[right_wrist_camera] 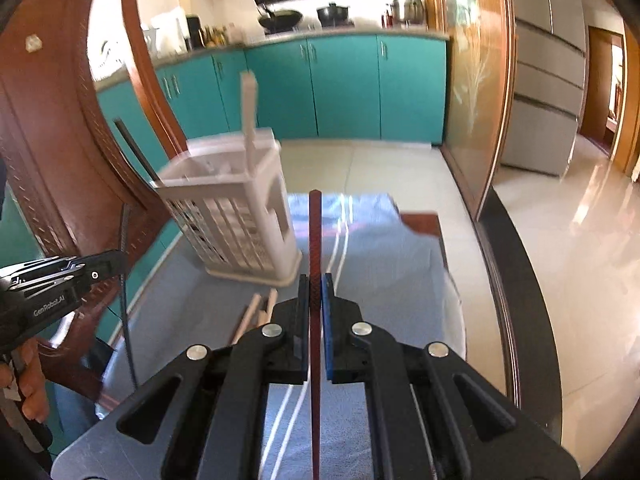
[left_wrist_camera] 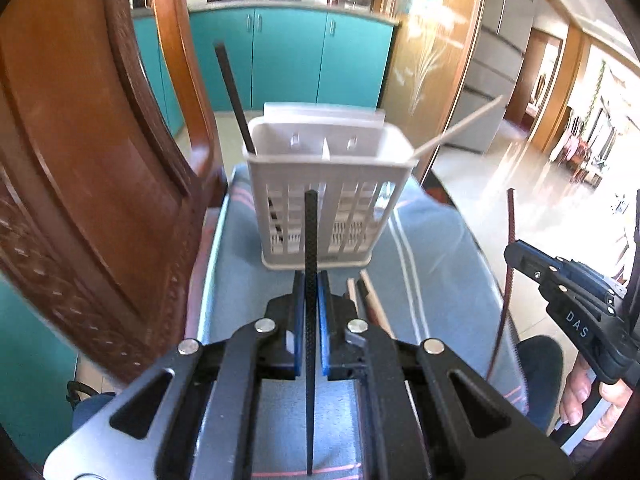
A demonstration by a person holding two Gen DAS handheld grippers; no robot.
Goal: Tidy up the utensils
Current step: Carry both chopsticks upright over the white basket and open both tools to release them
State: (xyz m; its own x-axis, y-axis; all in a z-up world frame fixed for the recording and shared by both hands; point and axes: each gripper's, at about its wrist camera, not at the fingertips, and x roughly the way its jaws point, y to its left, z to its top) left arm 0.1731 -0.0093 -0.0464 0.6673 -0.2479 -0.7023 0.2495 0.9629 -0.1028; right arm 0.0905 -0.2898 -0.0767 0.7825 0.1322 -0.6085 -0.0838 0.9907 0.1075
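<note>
A white slotted utensil holder stands on a blue cloth; it also shows in the right wrist view. A black chopstick and a pale chopstick lean out of it. My left gripper is shut on a black chopstick, upright, just in front of the holder. My right gripper is shut on a dark red chopstick, right of the holder. The right gripper also appears at the right of the left wrist view. Loose pale chopsticks lie on the cloth by the holder's base.
A carved wooden chair back rises close on the left. The cloth-covered surface ends at a dark edge on the right, with tiled floor beyond. Teal cabinets stand behind.
</note>
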